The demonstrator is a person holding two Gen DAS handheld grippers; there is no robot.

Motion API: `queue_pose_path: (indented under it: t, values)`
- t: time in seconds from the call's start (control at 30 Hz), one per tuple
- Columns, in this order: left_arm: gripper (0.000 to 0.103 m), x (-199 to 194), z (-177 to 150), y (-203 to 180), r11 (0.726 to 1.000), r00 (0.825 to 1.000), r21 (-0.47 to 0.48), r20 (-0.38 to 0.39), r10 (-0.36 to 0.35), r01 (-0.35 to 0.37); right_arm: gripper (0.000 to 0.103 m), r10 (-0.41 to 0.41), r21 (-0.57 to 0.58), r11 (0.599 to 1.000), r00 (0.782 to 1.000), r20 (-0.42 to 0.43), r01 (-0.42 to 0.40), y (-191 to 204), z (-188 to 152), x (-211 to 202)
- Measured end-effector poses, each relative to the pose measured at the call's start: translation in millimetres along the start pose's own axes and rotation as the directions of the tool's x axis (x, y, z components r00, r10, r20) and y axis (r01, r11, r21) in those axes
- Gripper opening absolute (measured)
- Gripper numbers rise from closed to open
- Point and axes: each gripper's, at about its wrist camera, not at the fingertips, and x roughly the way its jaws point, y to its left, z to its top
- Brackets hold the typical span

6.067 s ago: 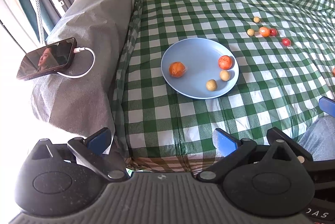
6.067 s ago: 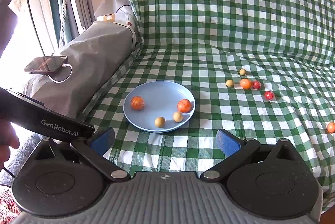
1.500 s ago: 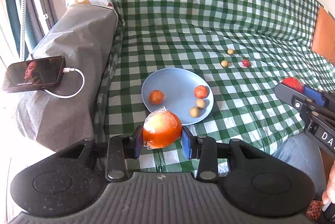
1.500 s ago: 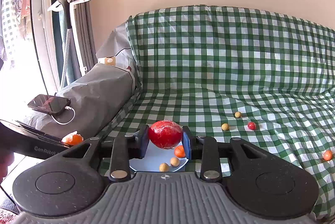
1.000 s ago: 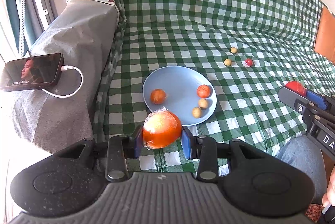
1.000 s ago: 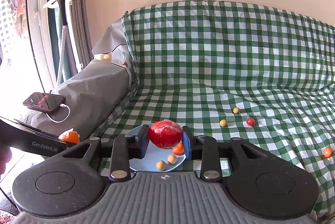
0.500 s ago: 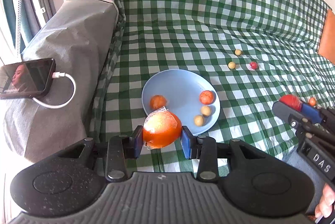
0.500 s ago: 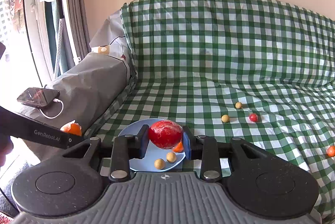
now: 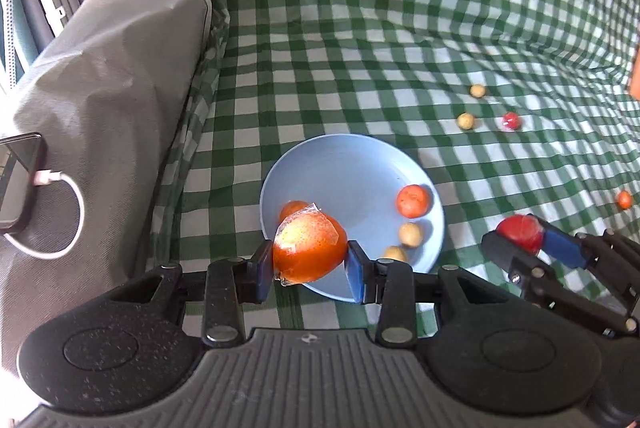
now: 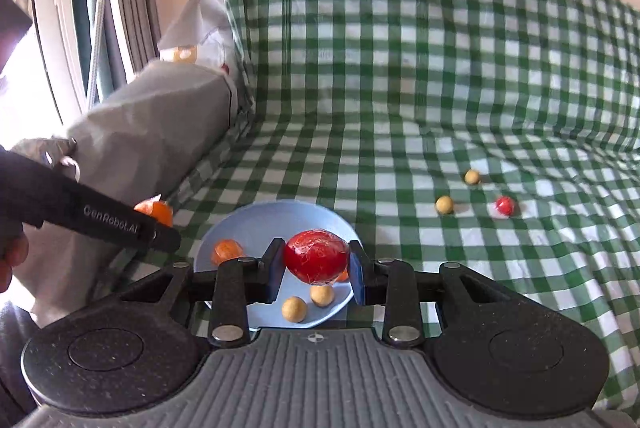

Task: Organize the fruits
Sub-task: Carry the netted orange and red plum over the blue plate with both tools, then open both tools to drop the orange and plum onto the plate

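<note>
Step in hand: delivery of two held fruits to the round light-blue plate [image 9: 344,164] on the green-and-white checked cloth [image 9: 360,48].

Left gripper [image 9: 310,266]: jaws nearly closed, blue pads pressed on either side of a round orange fruit in clear film wrap [image 9: 309,248]. The plate lies directly ahead of and below these fingertips; its near rim sits under the held fruit.

Right gripper [image 10: 316,268]: jaws nearly closed, pads clamped on a round glossy red fruit in clear film [image 10: 316,256]. The plate appears just beyond and below its fingertips, slightly to their left.

Plate contents: two small orange fruits, one [image 9: 414,201] ahead-right of the left gripper, one [image 9: 292,208] mostly hidden behind its load; two small tan round fruits [image 9: 410,233] at the near-right rim.

Remaining on the cloth, well ahead and to the right of both grippers: two tan fruits [image 9: 466,121], one small red fruit [image 9: 511,120], one small orange fruit [image 9: 624,199].

Orientation: both held fruits are near-spherical; no clear long axis. A loose film corner on the orange fruit points up and away from the gripper.

Next move, as judged: lower each fruit over bare plate surface, clear of the resting fruits, then open the jaws close to the surface. Round fruit is likely to roll; release low.
</note>
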Motion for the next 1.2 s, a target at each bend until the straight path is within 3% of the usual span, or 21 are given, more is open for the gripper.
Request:
queue_pose_path:
  t: [0.43,0.73,0.77,0.83,0.87,0.9,0.97,1.03,1.2]
  values:
    - [0.042,84,18,-1,0.999,0.995,0.022,-0.086,0.046,-0.044,0.035,0.020,-0.032,0.999,0.989,-0.147,-0.025,0,-7,92]
    - [0.042,110,31,-9,0.994,0.994,0.065,-0.062,0.086,-0.082,0.035,0.024,-0.080,0.996,0.976,-0.218,-0.042,9,-9,134]
    - [0.044,111,34,-9,0.995,0.994,0.064,-0.063,0.084,-0.080,0.035,0.025,-0.084,0.995,0.973,-0.229,-0.046,8,-9,137]
    - [0.068,109,37,-8,0.996,0.996,0.062,-0.061,0.067,-0.063,0.036,0.029,-0.086,0.995,0.970,-0.242,-0.051,9,-7,143]
    - [0.089,105,39,-7,0.997,0.997,0.057,-0.048,0.062,-0.059,0.043,0.028,-0.083,0.995,0.971,-0.239,-0.049,9,-5,143]
    - [0.102,99,39,-7,0.997,0.998,0.050,-0.021,0.062,-0.061,0.049,0.028,-0.083,0.995,0.971,-0.238,-0.049,9,-3,143]
    - [0.103,82,37,-6,0.997,0.997,0.041,0.034,0.066,-0.068,0.073,0.028,-0.075,0.996,0.972,-0.231,-0.046,8,2,135]
    - [0.103,66,32,-6,0.995,0.997,0.061,0.042,0.070,-0.073,0.088,0.027,-0.060,0.997,0.973,-0.229,-0.041,5,6,123]
    - [0.103,18,-3,-2,0.989,0.992,0.083,0.041,0.120,-0.123,0.100,0.061,-0.009,0.998,0.965,-0.257,-0.065,2,5,67]
